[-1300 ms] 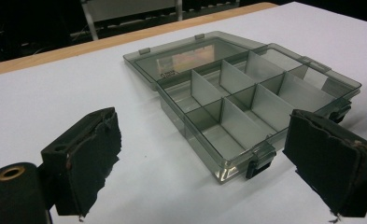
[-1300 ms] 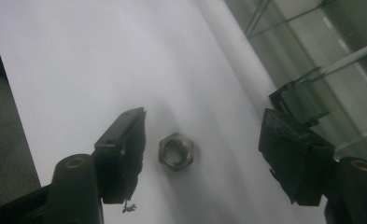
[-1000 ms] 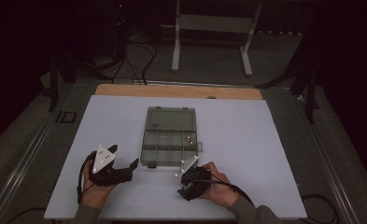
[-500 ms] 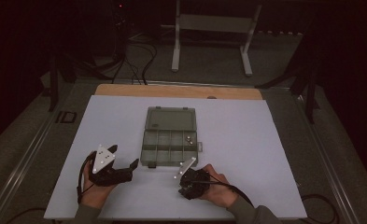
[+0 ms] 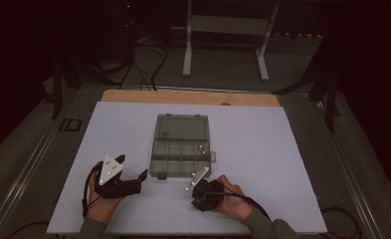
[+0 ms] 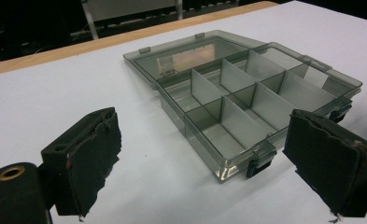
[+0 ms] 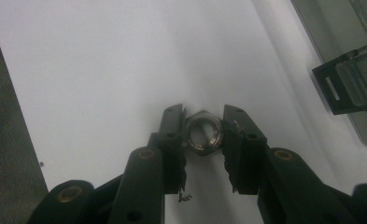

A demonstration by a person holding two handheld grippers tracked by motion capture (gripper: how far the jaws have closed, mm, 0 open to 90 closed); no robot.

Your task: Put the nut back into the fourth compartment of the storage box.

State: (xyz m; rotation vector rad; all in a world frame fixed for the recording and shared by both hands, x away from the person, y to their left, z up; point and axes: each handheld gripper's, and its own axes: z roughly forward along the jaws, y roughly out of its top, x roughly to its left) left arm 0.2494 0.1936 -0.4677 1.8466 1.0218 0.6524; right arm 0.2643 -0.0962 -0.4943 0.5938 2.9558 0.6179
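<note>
An open grey compartment box (image 5: 182, 149) lies mid-table, its lid folded back; a few small metal parts (image 5: 201, 148) sit in its right-hand cell. My left gripper (image 5: 131, 167) rests at the box's near left, open, its pads wide apart and aimed at the box (image 6: 246, 107). Just below the box's front right corner, low over the mat, is my right gripper (image 5: 199, 198). In the right gripper view, its jaws have just been closing and now my right gripper (image 7: 203, 128) is shut on a steel hex nut (image 7: 202, 140), both pads against its flats.
A white mat (image 5: 282, 164) covers the table, with a wooden strip (image 5: 190, 97) along its far edge. The box's front latch (image 7: 342, 84) sits close to the right of the held nut. A metal stand (image 5: 223, 25) and cables lie on the floor beyond.
</note>
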